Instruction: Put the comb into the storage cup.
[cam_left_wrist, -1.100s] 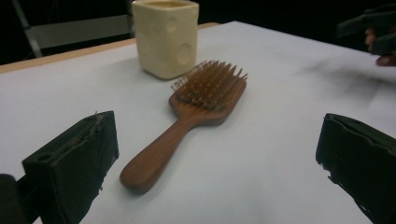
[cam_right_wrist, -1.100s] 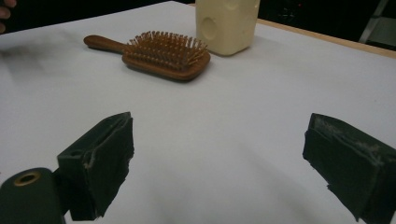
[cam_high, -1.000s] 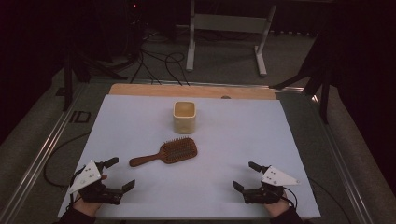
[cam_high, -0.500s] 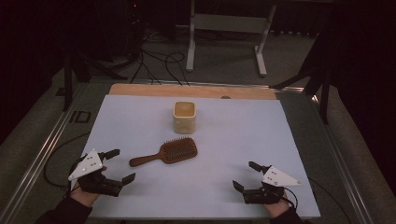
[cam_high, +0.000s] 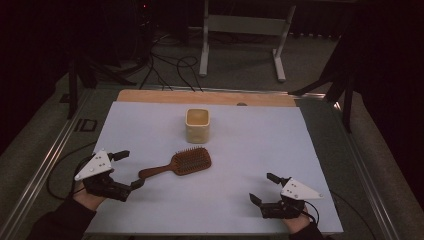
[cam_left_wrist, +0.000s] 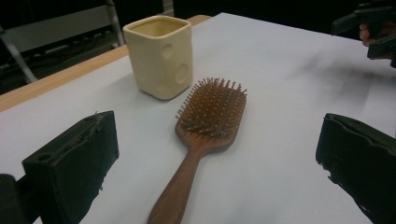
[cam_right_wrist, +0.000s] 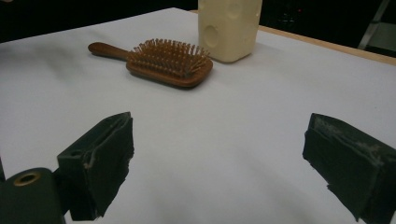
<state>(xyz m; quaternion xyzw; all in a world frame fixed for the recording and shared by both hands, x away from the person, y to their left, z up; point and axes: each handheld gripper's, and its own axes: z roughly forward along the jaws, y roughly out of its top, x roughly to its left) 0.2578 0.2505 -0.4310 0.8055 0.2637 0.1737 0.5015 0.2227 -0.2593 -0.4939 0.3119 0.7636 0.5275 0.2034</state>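
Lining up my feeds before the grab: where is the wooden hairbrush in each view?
High view: hairbrush at table centre, handle toward the left gripper.
Left gripper view: hairbrush at centre, handle nearest.
Right gripper view: hairbrush upper left.
Shared landmark: cream cup just beyond the bristles.

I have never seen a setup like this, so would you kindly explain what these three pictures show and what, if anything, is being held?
A person sits at a table covered in white, with a hand-held two-jaw tool in each hand. The high view looks down from above: the left gripper is at the left, the right gripper at the right. The other two pictures come from cameras riding on each gripper, looking out between its black jaws. On the table lie a wooden hairbrush, bristles up, and beyond it a cream square cup. Both grippers are open and hold nothing; the left one points at the brush handle.
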